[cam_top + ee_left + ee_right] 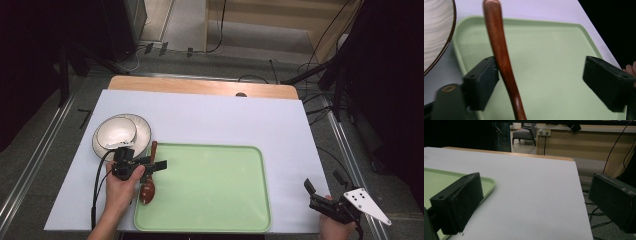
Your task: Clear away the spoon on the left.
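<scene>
Left gripper (152,167) sits over the left edge of the green tray (210,200), jaws spread wide. In the left gripper view the wooden spoon (504,65) runs between the jaws, its handle touching the left-hand jaw, well clear of the other; nothing is pinched. From the high view, the spoon (149,180) lies along the tray's left edge, bowl end inside the tray toward the near-left corner, handle tip reaching out over the rim toward the plate (142,131). The plate stands on the white worktop (225,120) just beyond the tray's far-left corner, with a white bowl (116,131) set in it. Right gripper (324,186) is held at the worktop's near-right corner, well apart from the tray; jaws spread, nothing between them, white worktop and the tray's corner (487,182) seen past them.
</scene>
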